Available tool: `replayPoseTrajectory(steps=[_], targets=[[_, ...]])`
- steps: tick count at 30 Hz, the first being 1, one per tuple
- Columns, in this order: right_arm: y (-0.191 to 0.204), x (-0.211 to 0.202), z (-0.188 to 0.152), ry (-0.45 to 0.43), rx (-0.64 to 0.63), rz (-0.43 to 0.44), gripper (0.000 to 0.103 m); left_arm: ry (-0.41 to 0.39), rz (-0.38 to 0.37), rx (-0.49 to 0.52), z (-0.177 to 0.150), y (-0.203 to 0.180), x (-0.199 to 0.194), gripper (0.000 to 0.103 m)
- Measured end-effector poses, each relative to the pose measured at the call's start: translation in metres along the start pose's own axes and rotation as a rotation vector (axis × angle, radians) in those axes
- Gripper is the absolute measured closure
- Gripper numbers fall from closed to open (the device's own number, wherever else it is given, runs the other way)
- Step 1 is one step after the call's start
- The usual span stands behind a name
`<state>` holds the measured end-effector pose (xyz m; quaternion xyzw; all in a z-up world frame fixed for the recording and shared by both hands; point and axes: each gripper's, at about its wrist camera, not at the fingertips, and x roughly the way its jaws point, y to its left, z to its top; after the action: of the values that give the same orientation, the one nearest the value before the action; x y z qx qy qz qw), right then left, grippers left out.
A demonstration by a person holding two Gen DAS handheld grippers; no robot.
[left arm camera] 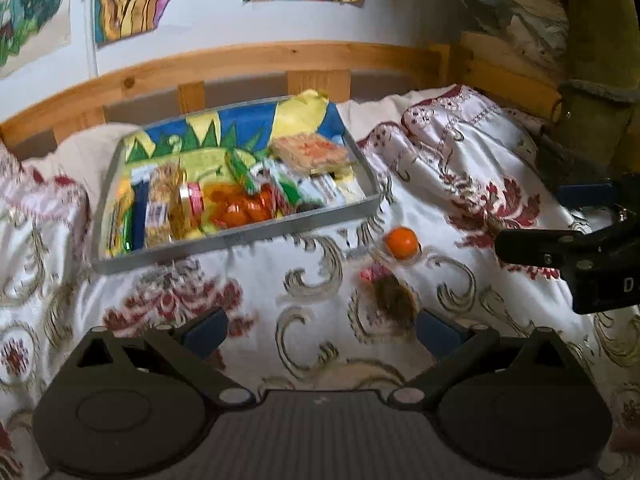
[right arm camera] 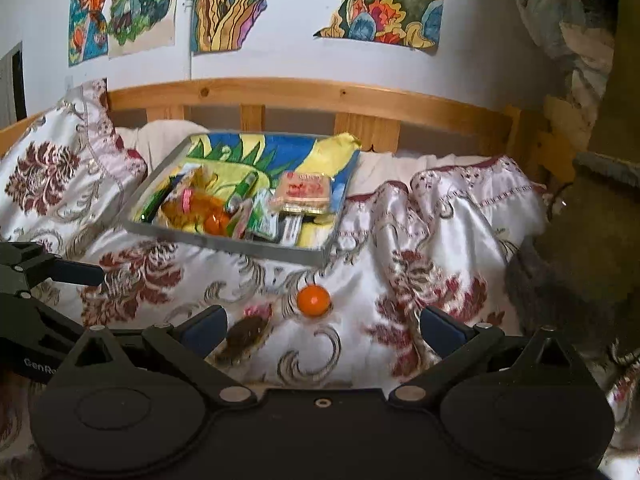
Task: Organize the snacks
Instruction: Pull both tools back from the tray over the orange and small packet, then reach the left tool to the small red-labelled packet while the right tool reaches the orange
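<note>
Snacks lie low in both frames: a dark brown wrapped one (right arm camera: 244, 338) sits just ahead of the right gripper (right arm camera: 322, 328), whose blue-padded fingers are spread wide on nothing, and an orange ball (right arm camera: 314, 300) lies just beyond it on the floral bedspread (right arm camera: 420, 240). The left gripper (left arm camera: 322, 328) is likewise spread and empty; "GenR" shows on its body at the right view's left edge. Farther, mid-frame, a grey tray (left arm camera: 240, 236) holds packets whose print is unreadable. Drawings (right arm camera: 384, 4) hang at the top.

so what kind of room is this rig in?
Probably a bedroom: the snack tray sits on a bed's floral bedspread, a wooden bed rail runs behind it, and colourful drawings hang on the wall.
</note>
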<state>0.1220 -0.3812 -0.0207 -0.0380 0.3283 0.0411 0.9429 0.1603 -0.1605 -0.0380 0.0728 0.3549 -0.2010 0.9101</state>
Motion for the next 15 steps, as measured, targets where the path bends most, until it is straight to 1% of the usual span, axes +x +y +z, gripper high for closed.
replayPoseTrajectory(steps=[2,4,9,11,15], targets=[[-0.002,0.004,0.003,-0.023,0.004,0.009,0.001,-0.014,0.013,0.026,0.003,-0.004,0.001,0.001],[-0.004,0.009,0.005,-0.037,0.011,0.022,0.001,-0.004,0.02,0.029,0.004,-0.01,0.006,0.001],[-0.014,0.024,0.007,-0.05,0.019,0.029,0.001,0.004,0.021,-0.038,-0.003,-0.02,0.018,0.001],[-0.018,0.029,0.008,-0.053,-0.004,0.032,0.001,0.011,0.03,-0.063,-0.006,-0.022,0.022,0.001],[-0.025,0.04,0.007,-0.064,-0.044,0.035,0.001,0.027,0.057,-0.063,-0.009,-0.022,0.031,0.001]])
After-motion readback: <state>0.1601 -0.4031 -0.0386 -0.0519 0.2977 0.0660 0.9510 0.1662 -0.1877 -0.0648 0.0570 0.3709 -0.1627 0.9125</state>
